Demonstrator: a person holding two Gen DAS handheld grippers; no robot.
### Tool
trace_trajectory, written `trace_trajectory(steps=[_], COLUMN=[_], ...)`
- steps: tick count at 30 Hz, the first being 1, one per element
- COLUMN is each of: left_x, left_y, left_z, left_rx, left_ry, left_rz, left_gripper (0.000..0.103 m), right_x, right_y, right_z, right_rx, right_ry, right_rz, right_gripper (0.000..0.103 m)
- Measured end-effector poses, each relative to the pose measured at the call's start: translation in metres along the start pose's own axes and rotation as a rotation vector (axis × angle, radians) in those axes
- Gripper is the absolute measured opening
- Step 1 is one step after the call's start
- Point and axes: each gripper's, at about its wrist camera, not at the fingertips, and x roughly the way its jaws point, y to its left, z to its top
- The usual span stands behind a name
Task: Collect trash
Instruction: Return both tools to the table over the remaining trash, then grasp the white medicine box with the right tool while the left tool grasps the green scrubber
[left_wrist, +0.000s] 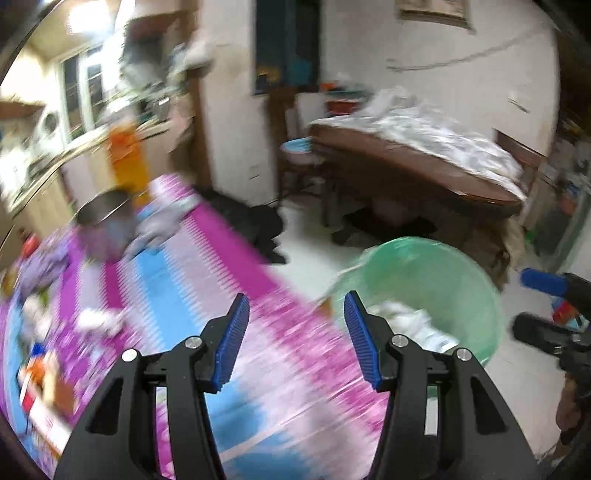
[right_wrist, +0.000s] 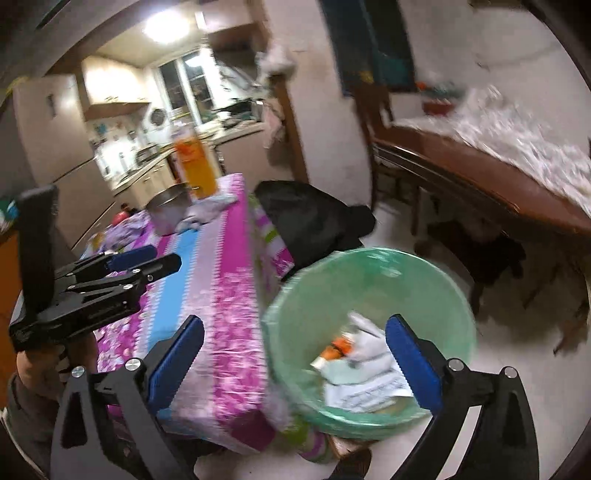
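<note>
Item: trash collection, part done.

Receptacle: round waste bin lined with a translucent green plastic bag (right_wrist: 369, 280), standing on the pale floor just beside the end of the table.
Contents so far: crumpled white paper and printed sheets (right_wrist: 369, 384), plus a small orange-and-white wrapper (right_wrist: 338, 349), lying at the bottom of the liner.

Tools: right gripper (right_wrist: 295, 365), black with blue ribbed pads, poised above the bin mouth; jaws spread wide, nothing between them. Left gripper (left_wrist: 295, 339), same make, over the table edge beside the bin; jaws roughly half apart, likewise empty.

Outstanding: table under a pink, purple and blue patterned cloth (left_wrist: 192, 280) remains cluttered. At its near-left edge lie white scraps (left_wrist: 98, 319) and orange-and-white packaging (left_wrist: 40, 380); motion blur makes it uncertain which of these count as rubbish. Further along stand a metal pot (right_wrist: 170, 208), a crumpled pale cloth (right_wrist: 208, 210) and a tall orange container (right_wrist: 195, 166), probably not waste.

Estimate: some pieces binned, several pieces left; both tools free for another pickup.
</note>
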Motion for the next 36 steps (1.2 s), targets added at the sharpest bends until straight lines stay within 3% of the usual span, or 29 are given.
trace_trajectory(steps=[4,7,10,11,13,14,15,18,23,28,34,36], left_x=[-0.023,-0.050,-0.074,-0.084,-0.099,-0.105,-0.113,-0.130,-0.132,-0.119,-0.096,-0.091], left_y=[0.065,0.109,0.150,0.169,0.197,0.211,0.227,0.267,0.317,0.338,0.353,0.363], left_z=[-0.030,-0.055,-0.075,-0.084,-0.096,-0.102,-0.111,-0.135,-0.159,-0.163,-0.154,-0.147], left_rx=[-0.112,-0.193,-0.270,-0.307,-0.361,-0.388,-0.420,-0.497,-0.582,-0.586,-0.571,-0.583], left_ry=[0.018,0.011,0.007,0.006,0.007,0.009,0.014,0.038,0.090,0.121,0.141,0.134], left_rz=[0.094,0.172,0.258,0.291,0.340,0.365,0.393,0.453,0.467,0.435,0.413,0.403], left_gripper=[0.051,0.051,0.051,0.051,0.051,0.051,0.051,0.051,0.051,0.051,0.051,0.051], right_x=[0.011,0.020,0.038,0.045,0.061,0.071,0.082,0.108,0.153,0.193,0.222,0.228], right_y=[0.063,0.108,0.156,0.170,0.198,0.213,0.231,0.274,0.337,0.359,0.379,0.386], right_z=[-0.003,-0.005,-0.008,-0.008,-0.008,-0.009,-0.009,-0.015,-0.025,-0.028,-0.036,-0.038], right_rx=[-0.134,-0.245,-0.317,-0.333,-0.357,-0.370,-0.386,-0.423,-0.444,-0.445,-0.462,-0.467], right_ry=[-0.034,-0.049,-0.011,0.005,0.050,0.078,0.104,0.153,0.214,0.273,0.332,0.345], right_rz=[0.105,0.233,0.372,0.404,0.481,0.516,0.550,0.619,0.654,0.632,0.641,0.649], right_gripper=[0.098,0.098,0.096,0.091,0.072,0.057,0.050,0.049,0.048,0.044,0.034,0.023])
